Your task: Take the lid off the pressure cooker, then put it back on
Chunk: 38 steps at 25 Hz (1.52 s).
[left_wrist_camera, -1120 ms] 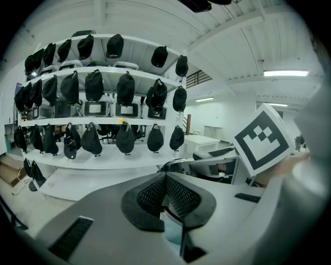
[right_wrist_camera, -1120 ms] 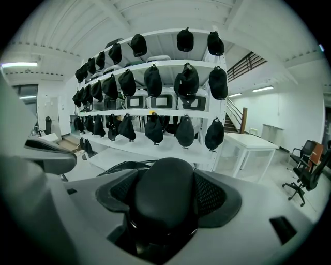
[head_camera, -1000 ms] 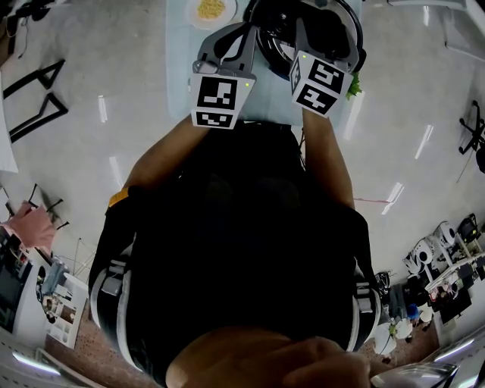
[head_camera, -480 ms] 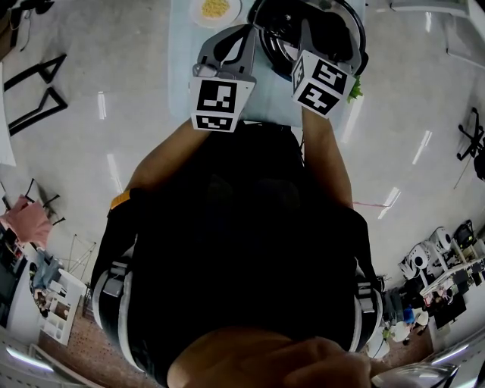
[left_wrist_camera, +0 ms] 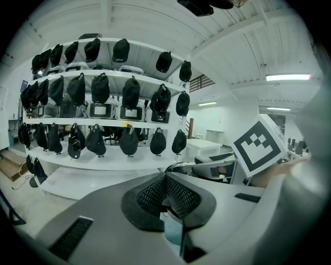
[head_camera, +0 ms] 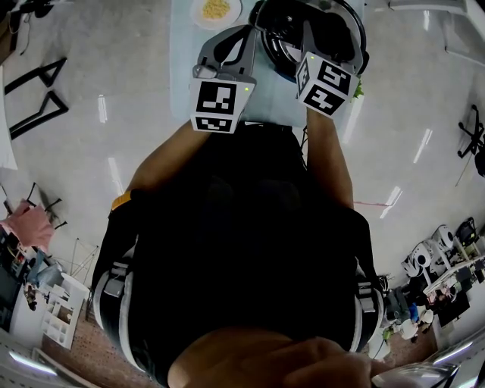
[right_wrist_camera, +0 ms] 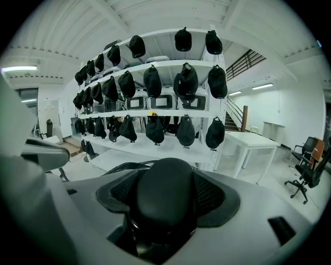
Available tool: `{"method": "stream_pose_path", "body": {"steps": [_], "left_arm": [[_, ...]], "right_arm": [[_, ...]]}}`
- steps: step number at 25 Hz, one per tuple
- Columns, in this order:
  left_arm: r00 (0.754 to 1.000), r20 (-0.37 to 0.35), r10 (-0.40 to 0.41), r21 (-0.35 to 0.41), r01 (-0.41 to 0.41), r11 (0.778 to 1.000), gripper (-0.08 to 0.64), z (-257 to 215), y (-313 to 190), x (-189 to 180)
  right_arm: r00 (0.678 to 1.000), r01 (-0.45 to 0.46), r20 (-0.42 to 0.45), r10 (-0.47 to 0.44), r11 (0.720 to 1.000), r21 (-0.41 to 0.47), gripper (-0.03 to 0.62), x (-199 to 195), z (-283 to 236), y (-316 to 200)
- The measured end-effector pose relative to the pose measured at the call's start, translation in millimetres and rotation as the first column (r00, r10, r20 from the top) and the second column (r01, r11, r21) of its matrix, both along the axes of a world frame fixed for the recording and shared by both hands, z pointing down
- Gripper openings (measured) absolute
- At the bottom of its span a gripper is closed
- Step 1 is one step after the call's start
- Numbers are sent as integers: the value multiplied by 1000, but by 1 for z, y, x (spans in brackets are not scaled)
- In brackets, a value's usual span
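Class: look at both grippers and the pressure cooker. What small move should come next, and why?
Probably a slow twist of the lid handle by the right gripper: its jaws already grip that black handle over the pressure cooker. The left gripper is shut and empty beside it. Whether the handle is locked isn't visible.

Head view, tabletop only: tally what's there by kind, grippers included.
Grippers: 2 (left gripper, right gripper on the lid handle)
Pressure cooker: 1
Plate of yellow food: 1
Green leafy item: 1
Total: 5
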<state>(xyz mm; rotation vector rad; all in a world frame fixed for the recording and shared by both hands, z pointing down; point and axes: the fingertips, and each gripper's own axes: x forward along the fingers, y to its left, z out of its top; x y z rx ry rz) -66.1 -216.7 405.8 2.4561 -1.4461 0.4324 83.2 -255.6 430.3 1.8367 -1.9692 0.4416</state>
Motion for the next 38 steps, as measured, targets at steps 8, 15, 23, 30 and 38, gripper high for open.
{"method": "stream_pose_path", "body": {"steps": [8,15,23,30,38], "left_arm": [[1000,-11,30,-3,-30,1000,7,2,5,-5],[997,-17,79,-7,-79,997,6,4,11,-6],[990,-29,137,-21,-138,990,6,5,17,-7],[987,-59,146,-13,-147,989,6,3,10,-13],[992,-70,109,17,-108,994,6,-14,20,1]], "right_arm": [[1000,-23,-17,23,1000,-18,340,1,2,3],[975,-220,19,221,975,-40,310,5,5,3],[915,-396,50,399,916,-71,288,13,2,4],[925,-376,37,378,925,-49,287,9,-6,5],[956,-287,55,287,958,2,287,18,-41,19]]}}
